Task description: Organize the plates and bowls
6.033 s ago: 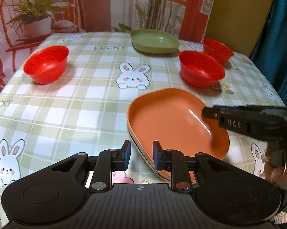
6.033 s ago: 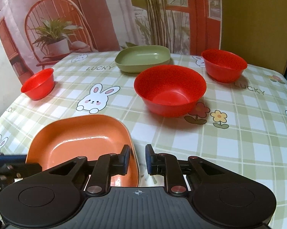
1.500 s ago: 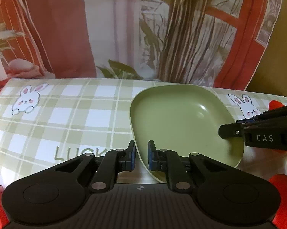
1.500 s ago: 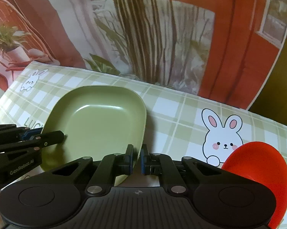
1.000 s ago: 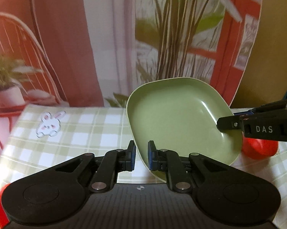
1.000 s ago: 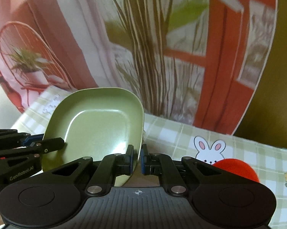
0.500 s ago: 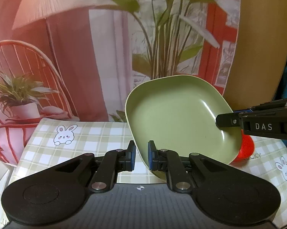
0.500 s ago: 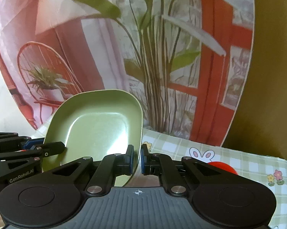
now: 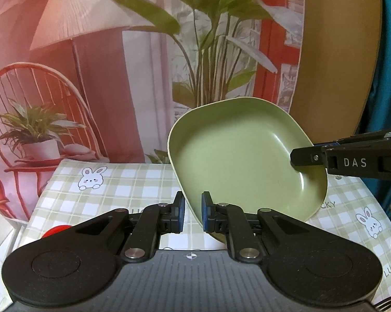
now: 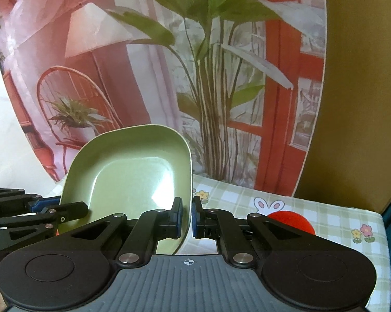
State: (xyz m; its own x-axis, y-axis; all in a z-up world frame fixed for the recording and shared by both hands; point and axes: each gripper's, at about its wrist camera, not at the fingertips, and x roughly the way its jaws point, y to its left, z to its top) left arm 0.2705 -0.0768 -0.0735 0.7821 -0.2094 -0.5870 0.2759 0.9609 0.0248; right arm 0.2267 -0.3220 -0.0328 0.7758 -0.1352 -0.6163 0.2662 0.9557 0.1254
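- Since a second and a half ago the green plate point(image 9: 237, 156) has been lifted off the desk point(image 9: 133, 182); it was lying flat on the checked cloth then and is now held in the air, tilted, with the printed backdrop point(image 9: 117, 65) seen behind its far rim.
- At the far left of the left wrist view, a small part of a red bowl point(image 9: 56, 230) is seen on the desk, just behind the body of the left tool.
- A printed rabbit point(image 9: 91, 179) is seen on the cloth near the far left corner of the desk.
- The left tool point(image 9: 193, 212) is clenched on the near left rim of the green plate; the rim is pinched between its two blue pads.
- The plate is carried above the middle of the desk, its hollow turned toward both cameras and its far edge raised higher than its near edge.
- The right tool point(image 9: 295, 160) is seen coming in from the right of the left wrist view, its tip pressed on the plate's right rim.
- In the right wrist view the left tool point(image 10: 76, 212) is seen at the left, gripping the opposite side of the green plate point(image 10: 133, 176).
- The right tool point(image 10: 186, 218) is clenched on the plate's right rim, which is held between its pads.
- Further right, another red bowl point(image 10: 291, 219) is seen resting on the desk point(image 10: 338, 218), partly hidden behind the tool's arm, with a rabbit print just beyond it.
- Small flower prints point(image 10: 363, 232) are seen on the cloth near the desk's right edge.
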